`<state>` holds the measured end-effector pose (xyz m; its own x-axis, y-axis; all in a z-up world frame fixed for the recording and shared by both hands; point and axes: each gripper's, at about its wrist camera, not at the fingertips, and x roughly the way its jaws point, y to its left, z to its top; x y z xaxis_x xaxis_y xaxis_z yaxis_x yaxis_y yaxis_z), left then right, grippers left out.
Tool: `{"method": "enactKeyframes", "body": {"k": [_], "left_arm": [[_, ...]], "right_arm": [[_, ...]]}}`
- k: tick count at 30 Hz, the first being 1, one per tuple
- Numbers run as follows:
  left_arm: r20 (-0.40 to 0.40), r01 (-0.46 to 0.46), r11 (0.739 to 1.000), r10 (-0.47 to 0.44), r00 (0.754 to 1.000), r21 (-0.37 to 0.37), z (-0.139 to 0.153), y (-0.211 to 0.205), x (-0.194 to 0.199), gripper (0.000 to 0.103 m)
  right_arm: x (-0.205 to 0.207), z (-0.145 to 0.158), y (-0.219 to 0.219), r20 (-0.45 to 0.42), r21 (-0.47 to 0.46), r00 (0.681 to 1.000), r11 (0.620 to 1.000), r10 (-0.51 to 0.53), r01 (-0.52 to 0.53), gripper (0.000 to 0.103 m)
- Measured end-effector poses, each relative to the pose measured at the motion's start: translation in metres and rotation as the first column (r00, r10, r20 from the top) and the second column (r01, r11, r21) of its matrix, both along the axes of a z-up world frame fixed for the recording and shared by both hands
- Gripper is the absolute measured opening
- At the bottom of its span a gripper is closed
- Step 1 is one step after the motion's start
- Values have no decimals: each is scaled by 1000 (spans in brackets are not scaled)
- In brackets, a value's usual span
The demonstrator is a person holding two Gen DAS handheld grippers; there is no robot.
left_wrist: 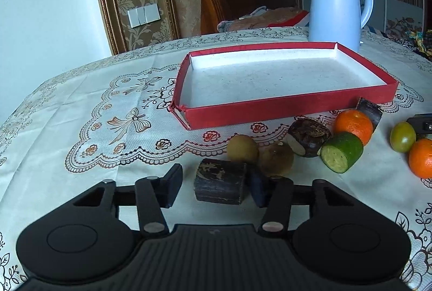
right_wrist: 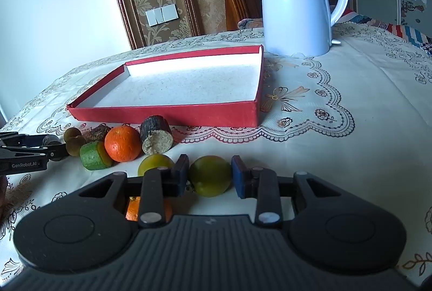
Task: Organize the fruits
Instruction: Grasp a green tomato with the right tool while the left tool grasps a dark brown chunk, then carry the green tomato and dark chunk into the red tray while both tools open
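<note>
The worktop (left_wrist: 67,112) carried a lace-patterned cloth. A shallow red tray (left_wrist: 283,104), white inside and holding nothing, lay well ahead of both sets of fingers, with a pale blue kettle (left_wrist: 337,2) standing beyond its far right corner.

In the left wrist view, the left gripper (left_wrist: 216,185) sat low over the cloth, level, fingers spread wide. A dark brown cut block (left_wrist: 220,184) lay between them, its right end against the right finger (left_wrist: 257,188) and a clear gap to the left finger (left_wrist: 172,183); it was not clamped. Just ahead and right of those fingers lay two brownish round fruits (left_wrist: 241,148), then a dark cut piece with a pale face (left_wrist: 307,137), a green cut piece (left_wrist: 341,152), an orange (left_wrist: 353,125) and another dark piece (left_wrist: 370,110) near the tray wall. These crowded the path from the right finger to the tray.

In the right wrist view, the right gripper (right_wrist: 209,177) was also low and level, fingers part open around a yellow-green fruit (right_wrist: 210,175); whether the pads touched it could not be told. A second yellow-green fruit (right_wrist: 155,165) lay just left of the left finger (right_wrist: 181,175), and an orange fruit (right_wrist: 133,211) showed beneath the linkage.
</note>
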<state>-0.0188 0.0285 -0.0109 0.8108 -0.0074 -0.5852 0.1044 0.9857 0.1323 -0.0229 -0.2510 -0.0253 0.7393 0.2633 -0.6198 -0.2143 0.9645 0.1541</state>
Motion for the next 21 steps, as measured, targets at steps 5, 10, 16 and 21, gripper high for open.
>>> {"method": "enactKeyframes", "body": {"k": [5,10,16,21], "left_arm": [[10,6,1000,-7,1000,20,0,-4,-2,37],[50,-15,1000,15,999,-5,10,-1,-9,37],[77,1,999,3,997,-48,30,-13,5,37],[88,14,997,-8,996,-73,40,-36,31,37]], "right_arm": [[-4,2,1,19,-16,1000,1000,-9,9,32],[-7,7,1,56,-23,998,999,-23,24,32],[3,25,8,127,-57,991,997,-40,48,32],[22,40,19,173,-85,984,994,-48,64,32]]}}
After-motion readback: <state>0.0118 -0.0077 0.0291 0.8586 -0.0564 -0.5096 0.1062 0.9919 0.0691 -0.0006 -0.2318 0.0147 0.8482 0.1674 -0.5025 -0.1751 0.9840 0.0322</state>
